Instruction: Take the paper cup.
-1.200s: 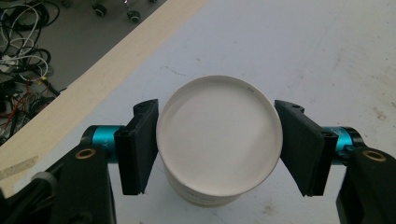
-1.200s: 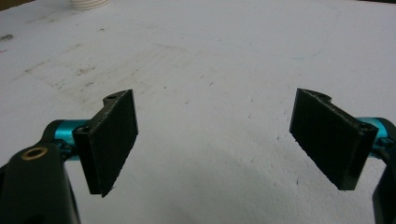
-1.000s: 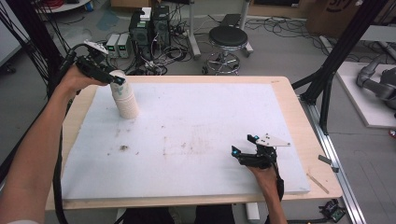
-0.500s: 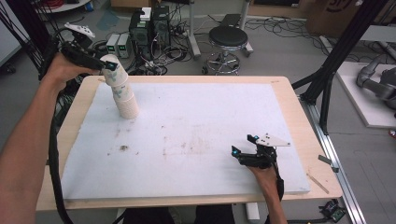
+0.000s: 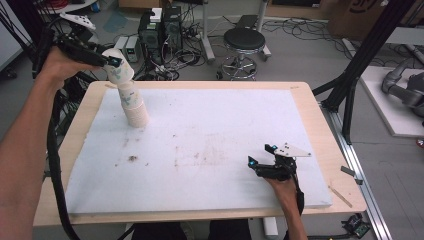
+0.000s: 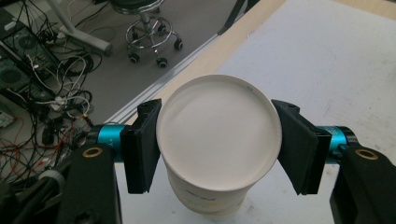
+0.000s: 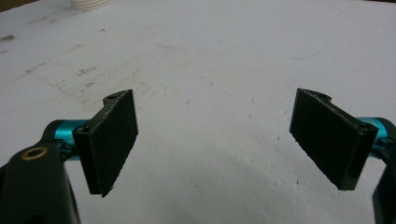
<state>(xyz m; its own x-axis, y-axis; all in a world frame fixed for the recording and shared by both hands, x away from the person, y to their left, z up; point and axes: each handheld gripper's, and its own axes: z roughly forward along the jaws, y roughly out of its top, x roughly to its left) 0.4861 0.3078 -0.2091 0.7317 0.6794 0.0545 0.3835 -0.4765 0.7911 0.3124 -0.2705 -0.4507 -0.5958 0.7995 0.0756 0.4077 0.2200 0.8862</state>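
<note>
A stack of upturned white paper cups (image 5: pixel 135 111) stands at the far left of the white board (image 5: pixel 210 135). My left gripper (image 5: pixel 112 61) is shut on the top cup (image 5: pixel 119 72), which is raised and tilted to the left above the stack. In the left gripper view the cup's round base (image 6: pixel 219 140) sits between the two black jaws, with the lower cups (image 6: pixel 210 203) under it. My right gripper (image 5: pixel 262 160) rests low near the board's front right, open, and nothing lies between its jaws in the right gripper view (image 7: pixel 215 140).
The board lies on a wooden table (image 5: pixel 325 125). A small wooden stick (image 5: pixel 342 196) lies near the table's right front corner. Behind the table are a stool (image 5: pixel 245 40), computer cases (image 5: pixel 160 22) with cables, and a black frame (image 5: pixel 360 65) at the right.
My left gripper has risen and drawn back to the left with the top cup, stretching the stack into a leaning column. The right gripper has not moved.
</note>
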